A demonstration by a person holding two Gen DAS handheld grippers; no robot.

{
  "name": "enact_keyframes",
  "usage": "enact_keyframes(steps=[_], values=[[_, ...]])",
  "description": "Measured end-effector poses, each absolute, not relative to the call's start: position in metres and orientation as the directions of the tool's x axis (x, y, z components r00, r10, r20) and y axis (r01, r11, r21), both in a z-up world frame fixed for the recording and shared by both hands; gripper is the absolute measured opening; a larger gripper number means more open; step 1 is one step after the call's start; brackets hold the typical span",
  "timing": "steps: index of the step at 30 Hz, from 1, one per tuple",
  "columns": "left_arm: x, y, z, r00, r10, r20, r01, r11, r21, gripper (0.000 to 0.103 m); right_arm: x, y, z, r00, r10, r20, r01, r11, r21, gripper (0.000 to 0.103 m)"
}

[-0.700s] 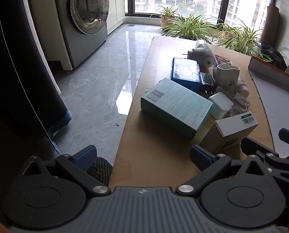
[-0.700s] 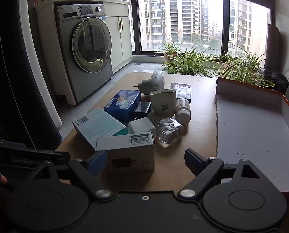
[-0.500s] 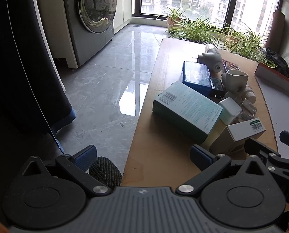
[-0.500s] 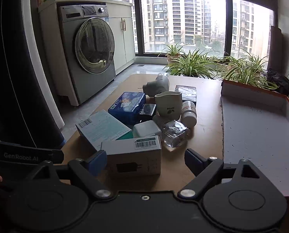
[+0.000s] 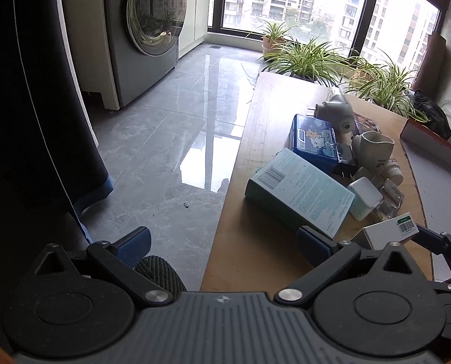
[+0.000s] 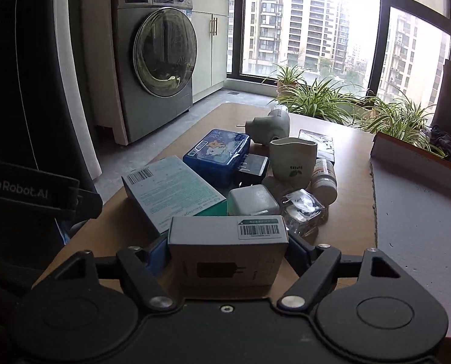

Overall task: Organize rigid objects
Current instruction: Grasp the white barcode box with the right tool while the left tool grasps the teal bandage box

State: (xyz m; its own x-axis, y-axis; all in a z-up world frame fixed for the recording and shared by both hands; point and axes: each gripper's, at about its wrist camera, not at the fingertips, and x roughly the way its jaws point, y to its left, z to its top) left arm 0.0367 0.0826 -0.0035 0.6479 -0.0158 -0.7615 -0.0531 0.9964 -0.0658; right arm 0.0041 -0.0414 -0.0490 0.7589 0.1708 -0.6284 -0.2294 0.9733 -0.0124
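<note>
- "GenRobot.AI", white on the black body of my left gripper (image 6: 28, 194), seen from the right wrist.
- "SUPER" upside down over a green leaf mark on the white cup (image 6: 292, 159).
- Barcode on a green-and-white sticker on the white box (image 6: 228, 250) between my right jaws; digits too small to read.
- Barcode plus fine print on the teal box (image 6: 171, 194); "Adhesive Bandage" just about legible along its edge.
- Red lettering on the pill bottle (image 6: 325, 177): unreadable.
</note>
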Motion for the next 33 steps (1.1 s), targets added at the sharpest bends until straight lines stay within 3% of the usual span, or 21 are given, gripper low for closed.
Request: enact_keyframes(steps=[4,10,15,18,21,25,29,33], values=[[0.049,0.067,-0.007,0.659,-0.086,-0.747,0.018,0.995,-0.099,0.103,-0.001,-0.058,-0.041,0.776,0.169,-0.608,-0.21,0.978,0.003,0.092],[0.07,0.05,-0.02,0.655,-0.132,-0.744,0.157,0.987,-0.037,0.103,-0.009,-0.089,-0.027,0.784,0.142,-0.604,-0.165,0.986,0.017,0.092],[0.076,0.049,-0.023,0.651,-0.192,-0.734,0.16,0.98,-0.114,0.103,-0.013,-0.104,-0.022,0.791,0.143,-0.595,-0.152,0.988,0.035,0.092],[0.081,0.041,-0.02,0.663,-0.204,-0.72,0.195,0.976,-0.097,0.103,-0.013,-0.108,-0.02,0.791,0.152,-0.592,-0.152,0.987,0.051,0.092],[0.092,0.039,-0.018,0.686,-0.156,-0.711,0.146,0.986,-0.076,0.103,-0.013,-0.111,-0.017,0.796,0.158,-0.584,-0.151,0.987,0.061,0.092],[0.113,0.052,-0.017,0.685,-0.085,-0.724,-0.03,0.989,-0.144,0.103,-0.013,-0.111,-0.016,0.796,0.174,-0.58,-0.159,0.984,0.077,0.092],[0.129,0.057,-0.023,0.639,-0.126,-0.759,-0.081,0.97,-0.23,0.103,-0.014,-0.111,-0.014,0.798,0.188,-0.572,-0.171,0.982,0.083,0.092],[0.128,0.042,-0.022,0.611,-0.064,-0.789,-0.122,0.977,-0.173,0.103,-0.012,-0.114,-0.015,0.799,0.198,-0.568,-0.169,0.98,0.104,0.092]])
